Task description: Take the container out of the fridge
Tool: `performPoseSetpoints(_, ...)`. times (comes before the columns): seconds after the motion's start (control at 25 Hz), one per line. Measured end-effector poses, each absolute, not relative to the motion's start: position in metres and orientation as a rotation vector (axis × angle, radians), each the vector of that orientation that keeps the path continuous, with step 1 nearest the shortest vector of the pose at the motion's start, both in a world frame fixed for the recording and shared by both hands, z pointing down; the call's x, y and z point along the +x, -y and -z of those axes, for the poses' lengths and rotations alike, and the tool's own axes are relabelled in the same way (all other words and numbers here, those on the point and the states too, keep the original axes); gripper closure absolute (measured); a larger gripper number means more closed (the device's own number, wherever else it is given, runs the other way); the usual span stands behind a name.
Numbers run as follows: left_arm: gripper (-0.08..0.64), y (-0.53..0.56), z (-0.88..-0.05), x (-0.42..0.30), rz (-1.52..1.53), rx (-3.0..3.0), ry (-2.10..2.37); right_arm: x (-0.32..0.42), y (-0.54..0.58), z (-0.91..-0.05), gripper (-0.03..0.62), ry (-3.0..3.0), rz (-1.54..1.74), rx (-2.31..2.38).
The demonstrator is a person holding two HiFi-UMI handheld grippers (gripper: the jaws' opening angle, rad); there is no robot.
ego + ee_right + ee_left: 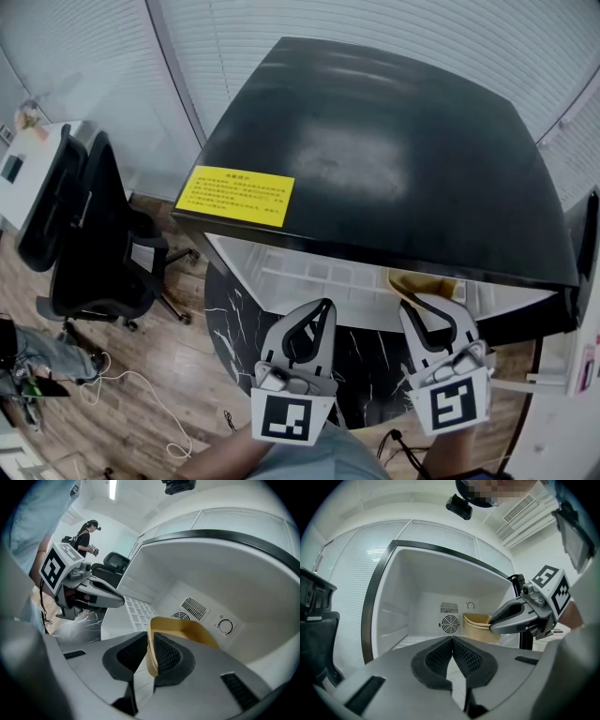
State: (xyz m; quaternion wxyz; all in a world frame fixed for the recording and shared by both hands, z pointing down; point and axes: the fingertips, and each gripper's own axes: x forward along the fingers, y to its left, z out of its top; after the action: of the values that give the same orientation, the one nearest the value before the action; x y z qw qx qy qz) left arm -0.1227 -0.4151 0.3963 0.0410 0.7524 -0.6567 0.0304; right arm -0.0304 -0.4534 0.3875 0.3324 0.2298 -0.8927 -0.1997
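Note:
A tan plastic container [424,284] stands at the right inside the open black mini fridge [375,150]. My right gripper [410,300] reaches into the fridge, and the container's near wall [151,660] stands upright between the pads, which press on it from both sides. From the left gripper view the container [476,626] sits near the back wall, beside the fan vent [450,623]. My left gripper [323,305] hovers in front of the fridge opening, left of the right one. Its jaws [452,639] are shut with nothing between them.
The fridge door [586,272] hangs open at the right. A yellow label [235,195] lies on the fridge top. A black office chair [84,225] and loose cables [141,394] are on the wooden floor at the left. A person [86,538] stands far behind.

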Motion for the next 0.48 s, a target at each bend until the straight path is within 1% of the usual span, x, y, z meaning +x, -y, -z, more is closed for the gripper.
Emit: performPoseSetpoints(0.48, 0.546, 0.403, -0.385, -0.121, -0.096, 2.323, 2.038, -0.028, 0.436, -0.383, 0.554, 2.399, 0.497, 0.616)
